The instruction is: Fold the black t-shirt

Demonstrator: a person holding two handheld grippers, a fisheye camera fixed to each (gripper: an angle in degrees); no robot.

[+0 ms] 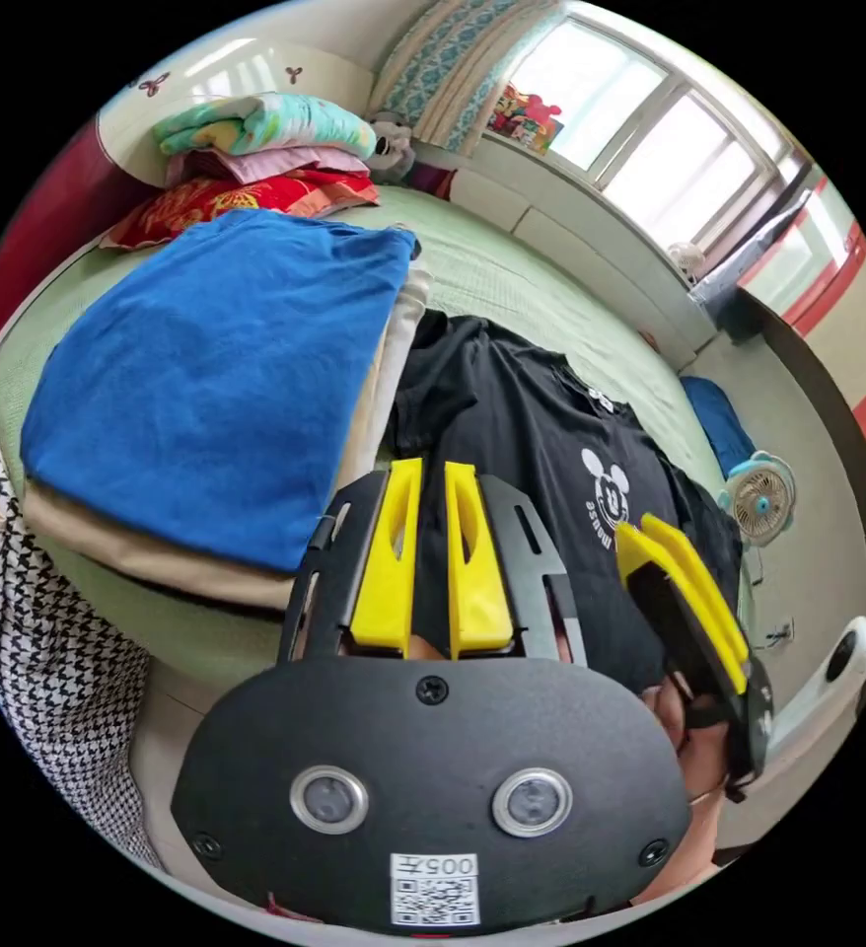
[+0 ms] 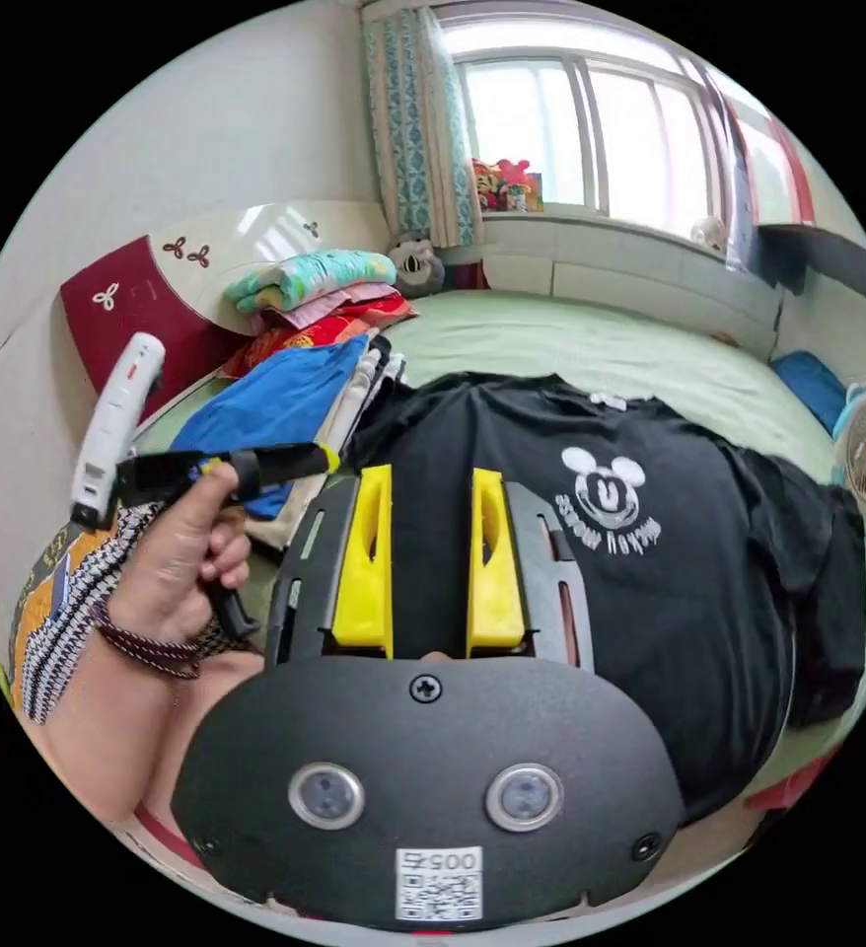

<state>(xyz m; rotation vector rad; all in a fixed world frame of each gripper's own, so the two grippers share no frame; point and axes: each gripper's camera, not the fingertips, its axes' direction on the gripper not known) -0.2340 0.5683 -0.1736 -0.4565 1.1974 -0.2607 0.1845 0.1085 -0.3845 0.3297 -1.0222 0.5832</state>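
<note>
Black t-shirt (image 2: 551, 552) lies spread flat on green bed (image 2: 591, 345), white print facing up, collar toward window (image 2: 571, 118).

Left gripper (image 1: 433, 483): jaws slightly apart, hovering above shirt's edge, nothing between them.

Right gripper (image 2: 431, 493): jaws parted, over shirt body, gripping nothing.

Hand (image 2: 181, 562) holds left gripper's handle.

Folded pile beside shirt: blue garment (image 1: 216, 375) on top, beige layers beneath.

Bedding stack (image 1: 255, 158) near headboard.

Fan (image 1: 760, 498) on floor beside bed.

No containers visible.
</note>
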